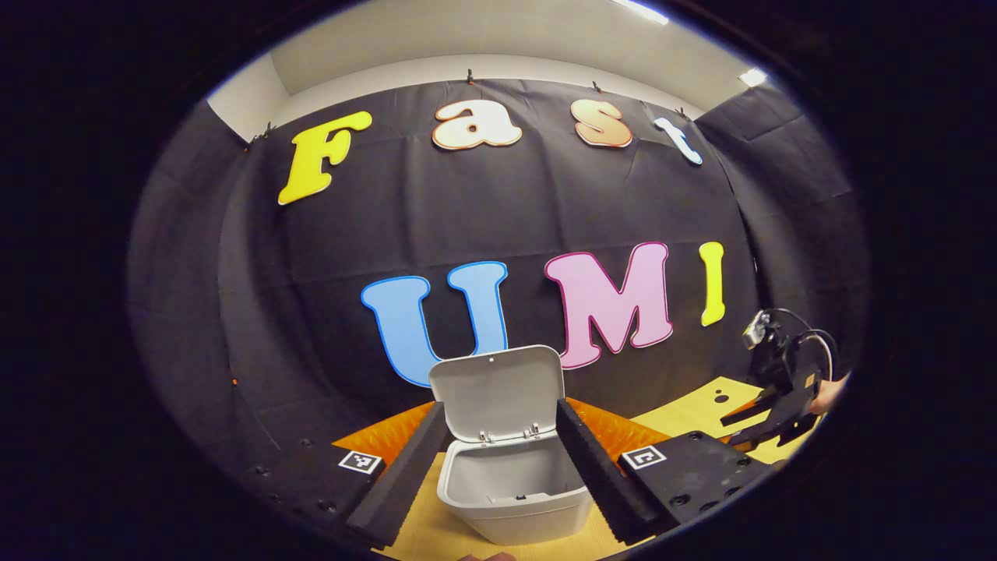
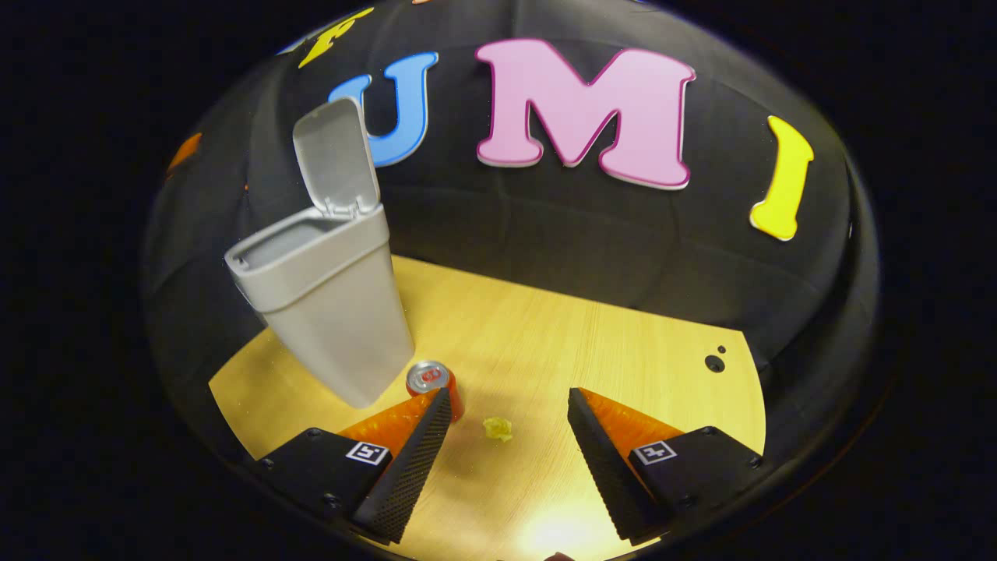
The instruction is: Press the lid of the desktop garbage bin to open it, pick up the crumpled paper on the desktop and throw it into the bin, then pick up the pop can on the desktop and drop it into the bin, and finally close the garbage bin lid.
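Left gripper view faces the open bin (image 1: 510,475) closely, level; right gripper view looks down on it (image 2: 331,304) from farther off.

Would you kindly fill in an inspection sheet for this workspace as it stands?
Surface: wooden desktop, two small holes near its far edge.
Job's things: garbage bin with lid raised; pop can upright beside the bin; crumpled paper on the desktop.
Clutter: nothing seen.
Grippers: left hand-held gripper open, facing the bin; right hand-held gripper open above the paper, holding nothing.
Cables: a cable loops on the right hand-held gripper.
Surroundings: black cloth wall.
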Tool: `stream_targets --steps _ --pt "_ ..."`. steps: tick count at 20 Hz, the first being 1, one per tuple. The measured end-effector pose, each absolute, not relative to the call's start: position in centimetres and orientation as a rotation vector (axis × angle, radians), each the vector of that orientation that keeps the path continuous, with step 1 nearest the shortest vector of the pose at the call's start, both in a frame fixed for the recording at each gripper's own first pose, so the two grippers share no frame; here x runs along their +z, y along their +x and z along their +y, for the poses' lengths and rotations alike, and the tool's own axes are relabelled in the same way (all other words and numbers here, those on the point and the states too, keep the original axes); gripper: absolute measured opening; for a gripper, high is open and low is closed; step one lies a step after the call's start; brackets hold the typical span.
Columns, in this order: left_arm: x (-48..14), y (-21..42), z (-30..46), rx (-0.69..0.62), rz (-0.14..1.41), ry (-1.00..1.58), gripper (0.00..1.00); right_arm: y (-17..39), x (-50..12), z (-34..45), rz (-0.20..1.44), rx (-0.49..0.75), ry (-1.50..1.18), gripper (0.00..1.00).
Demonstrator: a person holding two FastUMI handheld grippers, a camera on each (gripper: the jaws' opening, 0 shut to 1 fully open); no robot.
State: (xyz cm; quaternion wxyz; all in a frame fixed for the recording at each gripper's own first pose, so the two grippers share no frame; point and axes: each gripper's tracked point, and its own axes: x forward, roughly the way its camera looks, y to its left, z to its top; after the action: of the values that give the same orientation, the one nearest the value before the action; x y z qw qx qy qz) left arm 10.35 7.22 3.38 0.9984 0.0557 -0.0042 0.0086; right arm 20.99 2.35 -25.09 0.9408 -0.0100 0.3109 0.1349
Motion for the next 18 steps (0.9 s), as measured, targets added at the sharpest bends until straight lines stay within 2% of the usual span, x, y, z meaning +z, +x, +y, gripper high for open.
stream_targets --steps 4,7,13,17,18 --pt "2.1 5.7 8.3 0.065 0.014 0.068 0.96 22.6 -31.6 4.1 0.773 0.296 -0.011 0.97" --pt "2.3 2.6 9.2 0.121 0.002 0.058 0.96 23.5 -37.8 5.1 0.948 0.262 0.067 0.98" --pt "2.2 0.5 10.4 0.181 0.028 0.145 0.96 24.7 -43.0 4.5 1.064 0.197 0.057 0.93" --pt "1.4 0.4 10.5 0.184 0.05 0.138 0.96 24.5 -43.4 4.9 1.081 0.201 0.029 0.78" --pt "1.2 0.3 10.4 0.181 0.058 0.13 0.96 24.6 -43.3 4.9 1.078 0.209 0.029 0.84"
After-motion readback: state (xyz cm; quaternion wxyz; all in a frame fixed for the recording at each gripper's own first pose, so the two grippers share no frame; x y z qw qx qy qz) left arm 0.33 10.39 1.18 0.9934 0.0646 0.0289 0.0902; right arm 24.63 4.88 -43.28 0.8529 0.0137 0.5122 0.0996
